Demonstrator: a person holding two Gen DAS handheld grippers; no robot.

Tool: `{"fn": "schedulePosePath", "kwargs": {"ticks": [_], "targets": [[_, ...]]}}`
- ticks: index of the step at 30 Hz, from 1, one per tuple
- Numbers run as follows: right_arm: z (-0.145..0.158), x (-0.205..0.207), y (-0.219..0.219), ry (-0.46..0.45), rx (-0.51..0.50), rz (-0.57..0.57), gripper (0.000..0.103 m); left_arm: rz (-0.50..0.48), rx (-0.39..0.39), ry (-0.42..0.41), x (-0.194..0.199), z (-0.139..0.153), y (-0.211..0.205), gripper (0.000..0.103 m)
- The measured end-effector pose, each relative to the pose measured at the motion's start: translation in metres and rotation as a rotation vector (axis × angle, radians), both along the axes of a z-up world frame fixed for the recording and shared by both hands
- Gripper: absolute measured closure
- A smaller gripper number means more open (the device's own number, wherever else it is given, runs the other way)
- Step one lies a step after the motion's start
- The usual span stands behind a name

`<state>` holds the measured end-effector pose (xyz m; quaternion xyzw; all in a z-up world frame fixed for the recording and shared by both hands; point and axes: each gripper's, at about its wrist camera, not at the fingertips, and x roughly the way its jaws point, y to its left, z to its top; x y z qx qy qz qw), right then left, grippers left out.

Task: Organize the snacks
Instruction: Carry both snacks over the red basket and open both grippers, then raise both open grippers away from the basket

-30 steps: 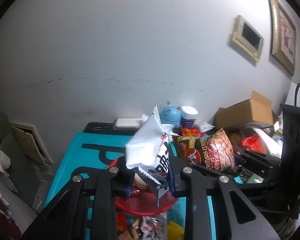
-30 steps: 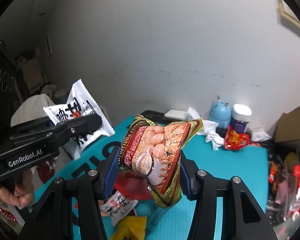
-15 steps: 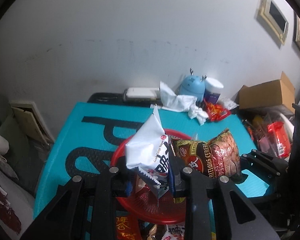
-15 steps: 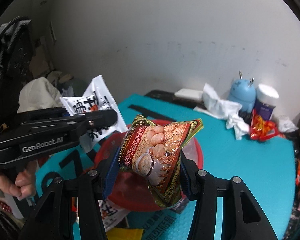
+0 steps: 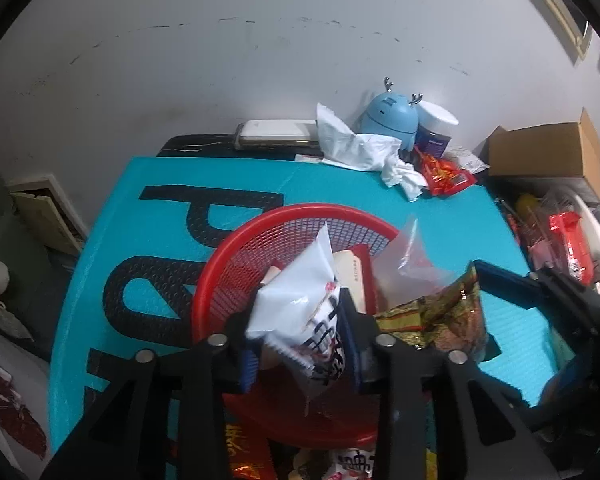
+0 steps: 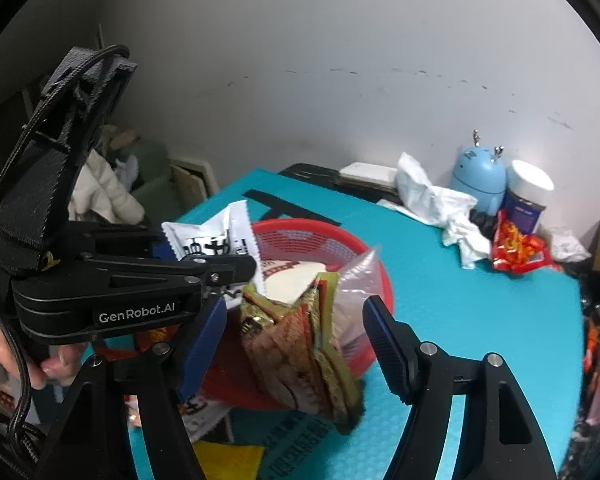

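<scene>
A red mesh basket [image 5: 236, 256] stands on the teal mat [image 5: 140, 208] with a few packets inside. My left gripper [image 5: 300, 352] is shut on a white snack packet with black lettering [image 5: 300, 304], held over the basket's near side. My right gripper [image 6: 292, 344] is open, its jaws wide apart. The gold and red cereal bag [image 6: 300, 344] hangs loose between them, dropping at the basket's near rim [image 6: 364, 264]. The bag also shows in the left wrist view [image 5: 440, 320], beside the right gripper's blue pads. The white packet [image 6: 216, 240] shows in the right wrist view too.
Several loose snack packets lie on the mat in front of the basket [image 6: 228, 460]. At the mat's far edge sit crumpled white tissue [image 5: 360, 148], a blue humidifier [image 5: 392, 116], a white-lidded jar [image 5: 436, 124] and a red packet [image 5: 444, 172]. A cardboard box [image 5: 548, 152] stands right.
Both grippers dropped lower over the basket. My right gripper opened and let go of the cereal bag, which now falls. My left gripper still holds the white packet.
</scene>
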<state>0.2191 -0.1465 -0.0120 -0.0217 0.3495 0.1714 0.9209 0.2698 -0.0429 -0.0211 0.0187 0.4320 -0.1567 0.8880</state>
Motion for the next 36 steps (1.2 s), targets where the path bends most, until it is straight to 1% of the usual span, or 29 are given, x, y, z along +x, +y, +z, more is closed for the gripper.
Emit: {"fn": "schedulePosePath", "kwargs": {"ticks": [2, 6, 14, 22, 28, 36], "targets": [[0.001, 0.0, -0.001, 0.002, -0.008, -0.002, 0.032, 0.007, 0.005, -0.009, 0.0, 0.001, 0.001, 0.059], [0.006, -0.004, -0.004, 0.009, -0.003, 0.002, 0.032, 0.02, 0.01, -0.018, -0.001, 0.004, 0.003, 0.059], [0.014, -0.01, -0.004, -0.005, -0.003, 0.007, 0.032, 0.018, 0.009, -0.041, -0.007, 0.013, 0.002, 0.059], [0.027, -0.019, -0.006, -0.018, -0.005, -0.018, 0.032, 0.041, -0.001, -0.066, -0.021, 0.029, 0.006, 0.059], [0.047, -0.037, -0.006, -0.052, 0.003, -0.027, 0.032, 0.043, 0.0, -0.103, -0.043, 0.049, 0.006, 0.059], [0.079, -0.068, -0.005, -0.113, 0.002, -0.037, 0.032, 0.046, 0.006, -0.188, -0.081, 0.088, 0.008, 0.059]]}}
